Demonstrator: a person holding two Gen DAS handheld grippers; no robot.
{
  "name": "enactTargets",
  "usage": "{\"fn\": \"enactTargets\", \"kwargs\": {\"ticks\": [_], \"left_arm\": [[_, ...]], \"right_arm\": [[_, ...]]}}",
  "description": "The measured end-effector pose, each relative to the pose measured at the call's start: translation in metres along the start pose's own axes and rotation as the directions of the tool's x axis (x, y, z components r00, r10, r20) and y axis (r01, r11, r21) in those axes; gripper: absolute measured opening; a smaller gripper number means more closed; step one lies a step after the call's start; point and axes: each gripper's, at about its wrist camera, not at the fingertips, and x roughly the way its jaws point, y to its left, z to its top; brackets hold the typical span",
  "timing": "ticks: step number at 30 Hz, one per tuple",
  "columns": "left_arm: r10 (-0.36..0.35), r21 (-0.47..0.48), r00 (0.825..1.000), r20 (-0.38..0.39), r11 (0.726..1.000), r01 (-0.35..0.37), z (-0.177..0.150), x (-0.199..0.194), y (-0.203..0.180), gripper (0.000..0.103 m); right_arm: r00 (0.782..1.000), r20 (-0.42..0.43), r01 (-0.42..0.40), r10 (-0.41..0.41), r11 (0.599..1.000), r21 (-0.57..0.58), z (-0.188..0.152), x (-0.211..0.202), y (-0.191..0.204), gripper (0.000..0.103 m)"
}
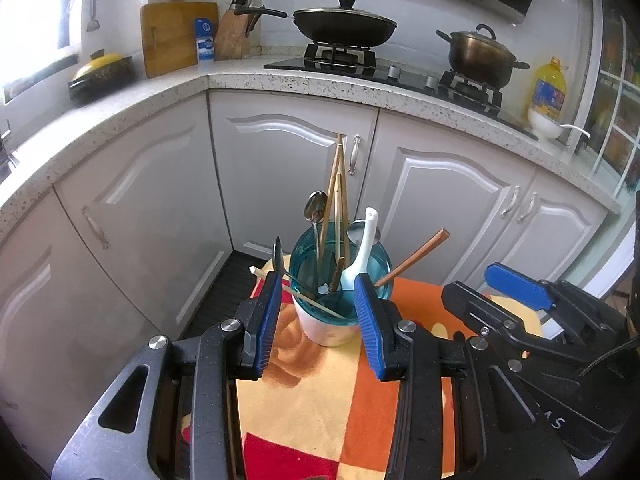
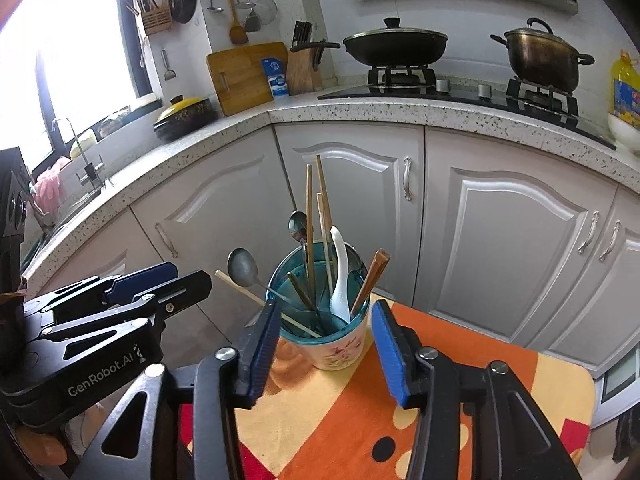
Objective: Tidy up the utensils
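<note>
A white cup with a teal insert (image 1: pixel 328 320) (image 2: pixel 340 344) stands on a small table with an orange, yellow and red cloth (image 1: pixel 312 400) (image 2: pixel 344 420). It holds wooden chopsticks (image 1: pixel 336 200) (image 2: pixel 316 208), metal spoons (image 1: pixel 315 206) (image 2: pixel 298 226), a white ceramic spoon (image 1: pixel 366 240) (image 2: pixel 339 276) and a brown chopstick (image 1: pixel 416 258) (image 2: pixel 372 276). My left gripper (image 1: pixel 316 296) is open and empty just before the cup. My right gripper (image 2: pixel 326 320) is open and empty beside it, also seen in the left wrist view (image 1: pixel 492 292).
White kitchen cabinets (image 1: pixel 280 168) (image 2: pixel 500 240) stand close behind the table under a speckled counter (image 1: pixel 320 80). On it are a stove with a lidded wok (image 1: pixel 344 24) and pot (image 1: pixel 480 56), a cutting board (image 1: pixel 176 36) and an oil bottle (image 1: pixel 548 88).
</note>
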Motion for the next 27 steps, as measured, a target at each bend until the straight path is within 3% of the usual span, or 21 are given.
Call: {"fn": "enactTargets", "kwargs": {"ticks": [27], "left_arm": [[0.037, -0.002, 0.999, 0.011, 0.999, -0.037, -0.0002, -0.0024, -0.0015, 0.036]], "right_arm": [[1.000, -0.026, -0.001, 0.000, 1.000, -0.012, -0.0031, 0.0045, -0.0025, 0.054]]}}
